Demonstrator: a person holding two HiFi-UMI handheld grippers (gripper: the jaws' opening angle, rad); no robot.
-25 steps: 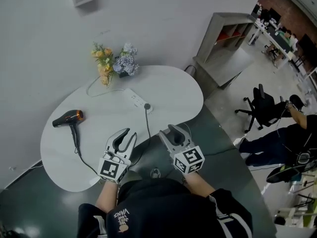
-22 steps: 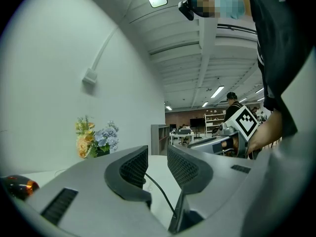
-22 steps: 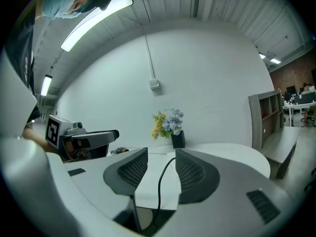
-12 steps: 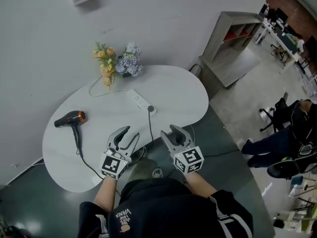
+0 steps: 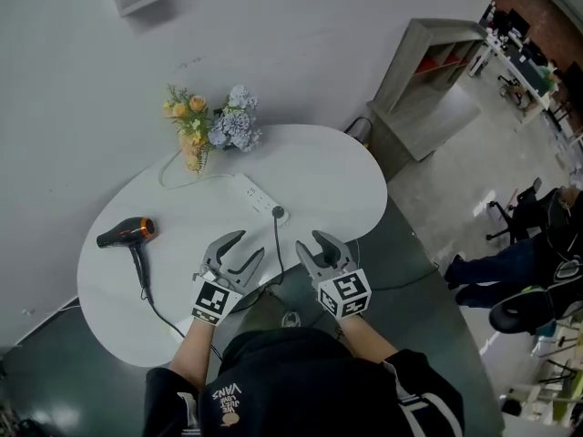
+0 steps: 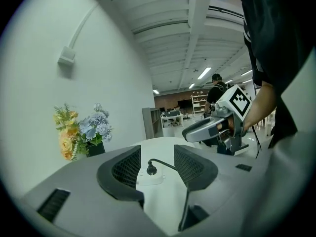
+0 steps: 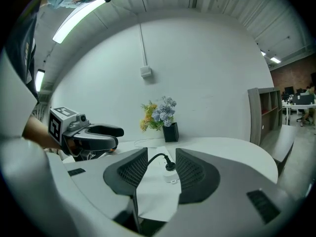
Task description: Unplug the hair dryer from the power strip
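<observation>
A black and orange hair dryer (image 5: 126, 234) lies at the left of the white table (image 5: 328, 176). Its black cord runs along the near edge and up to a black plug (image 5: 278, 212) seated in the near end of the white power strip (image 5: 255, 192). My left gripper (image 5: 248, 246) hovers over the table's near edge, its jaws opening with nothing between them. My right gripper (image 5: 310, 241) stands open beside it, empty. The plug (image 6: 152, 170) shows beyond the left jaws, and the plug (image 7: 170, 166) also shows beyond the right jaws, apart from both.
A vase of flowers (image 5: 211, 126) stands at the table's far edge by the wall. A grey shelf unit (image 5: 428, 66) is at the right. The strip's white cable (image 5: 182, 173) loops near the flowers. People and office chairs are at the far right.
Both grippers have moved forward and down toward the table's near edge. The left jaws have spread wider. The plug stays in the strip.
</observation>
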